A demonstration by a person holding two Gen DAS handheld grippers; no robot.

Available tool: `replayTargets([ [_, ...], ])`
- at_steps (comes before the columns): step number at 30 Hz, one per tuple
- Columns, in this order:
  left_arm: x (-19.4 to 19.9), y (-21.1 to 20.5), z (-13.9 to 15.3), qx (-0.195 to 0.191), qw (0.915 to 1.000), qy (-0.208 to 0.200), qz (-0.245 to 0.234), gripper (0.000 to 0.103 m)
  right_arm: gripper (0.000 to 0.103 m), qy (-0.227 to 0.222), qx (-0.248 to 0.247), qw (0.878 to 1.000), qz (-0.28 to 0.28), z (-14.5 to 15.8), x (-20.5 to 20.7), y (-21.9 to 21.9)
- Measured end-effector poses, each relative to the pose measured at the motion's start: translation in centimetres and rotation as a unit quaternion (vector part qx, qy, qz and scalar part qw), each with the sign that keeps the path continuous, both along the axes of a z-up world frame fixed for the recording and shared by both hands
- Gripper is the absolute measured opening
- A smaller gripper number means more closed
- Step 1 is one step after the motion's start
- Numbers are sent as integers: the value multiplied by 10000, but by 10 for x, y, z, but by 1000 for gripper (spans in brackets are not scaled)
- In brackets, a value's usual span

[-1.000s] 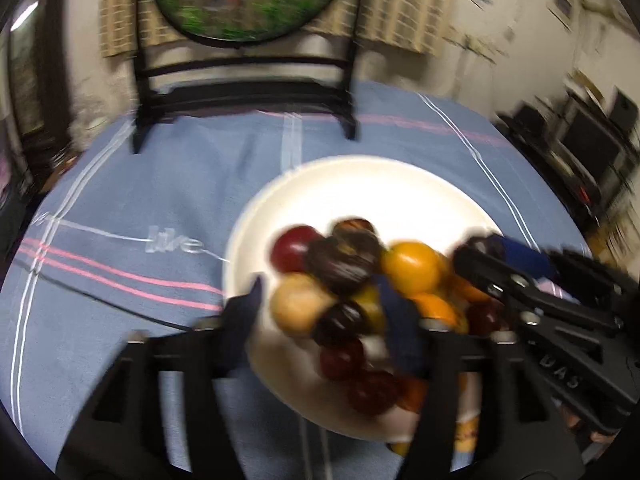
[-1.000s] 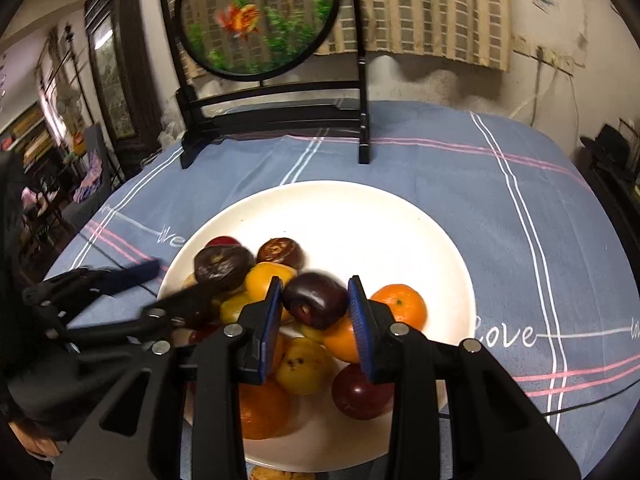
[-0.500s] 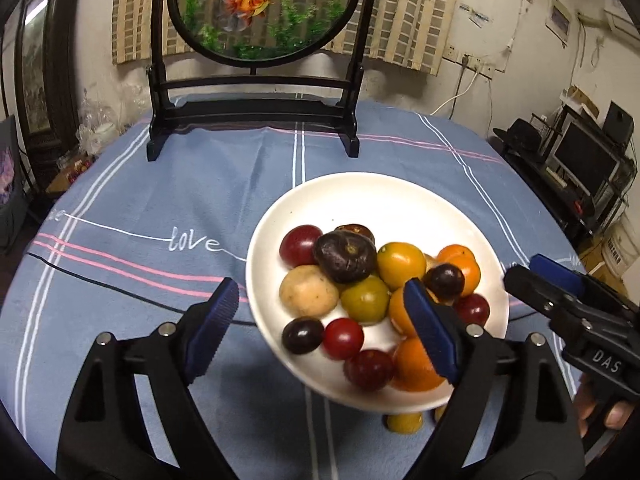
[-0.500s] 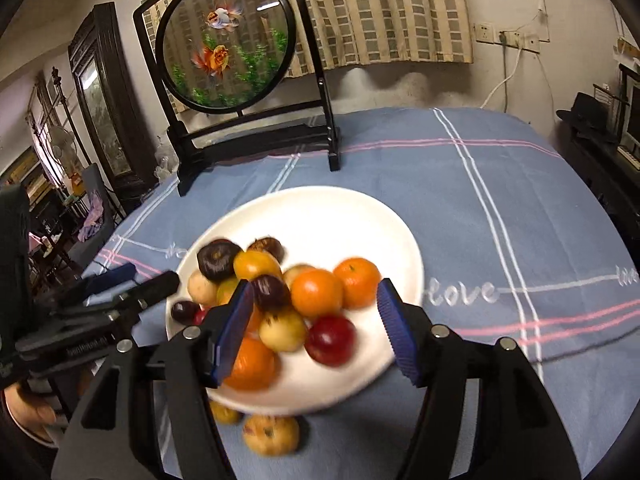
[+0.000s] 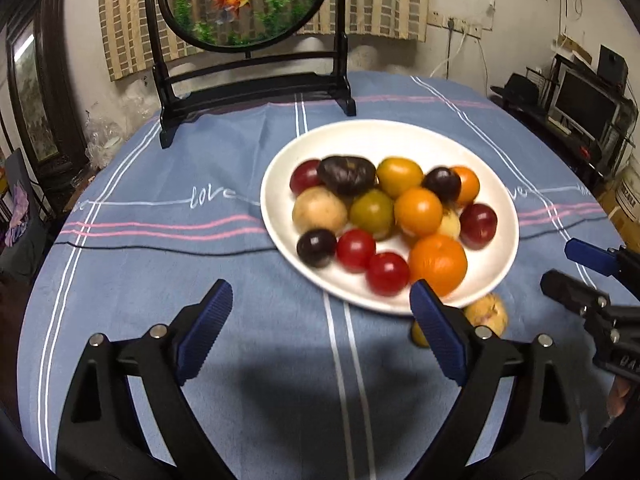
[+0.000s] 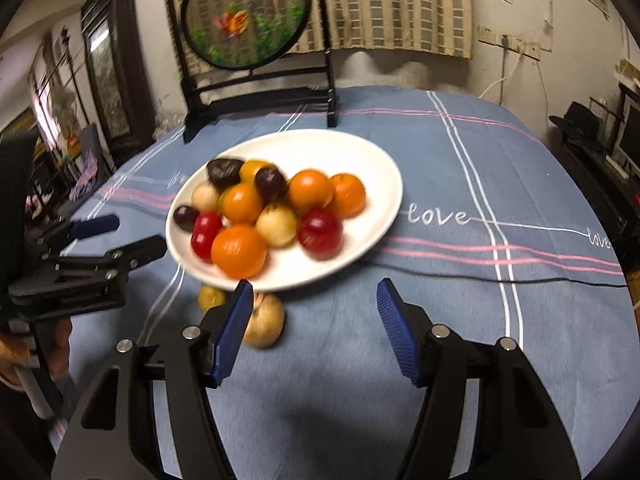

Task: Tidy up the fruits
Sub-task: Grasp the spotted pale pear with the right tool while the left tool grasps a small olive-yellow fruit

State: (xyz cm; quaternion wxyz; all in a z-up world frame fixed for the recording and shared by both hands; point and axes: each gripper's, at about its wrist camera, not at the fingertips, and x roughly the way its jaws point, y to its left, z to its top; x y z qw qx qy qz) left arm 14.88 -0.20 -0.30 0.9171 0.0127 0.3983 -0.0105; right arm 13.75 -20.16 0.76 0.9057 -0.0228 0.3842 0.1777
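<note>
Left wrist view looks down on a white plate (image 5: pixel 496 268) heaped with small round fruits (image 5: pixel 384 212): several orange ones, deep red ones, dark purple ones, a greenish one and a pale tan one, crowded toward the plate's near half while its far half is bare. The plate sits on a blue tablecloth (image 5: pixel 160 264) with pink and white stripes and the word "love" stitched in white. Two more fruits lie on the cloth just outside the plate's near rim: a pale yellowish fruit (image 6: pixel 266 326) and a smaller yellow fruit (image 6: pixel 210 297); both are partly hidden behind a finger in one view or the other, and blur makes their kind hard to tell, perhaps an apple and a small citrus.

The left gripper (image 5: pixel 320 332) has just been opening; its jaws stand wide apart over bare cloth with nothing between them. The right gripper (image 6: pixel 314 330) also stands with its jaws apart and empty, its left finger overlapping the pale fruit in the picture; whether they touch I cannot tell. A framed round goldfish screen (image 5: pixel 244 0) stands at the table's far edge, its top cut off.
</note>
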Motion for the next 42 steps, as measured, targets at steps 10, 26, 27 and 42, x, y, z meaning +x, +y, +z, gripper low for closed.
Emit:
replayTargets([
  [10,-6,6,-9,-254,9997,47,-48,92,65,245,-566,9969,491,-24,-8,39],
  [26,-2,11,-21,-461,9987,152,-131,92,56,625,-895,9928,491,-49,17,68],
  [27,-2,11,-21,-466,9987,160,-127,92,53,613,-849,9933,496,-49,17,68],
  [42,-3,0,-26,-373,9986,262,-256,92,41,542,51,9984,142,-34,14,27],
])
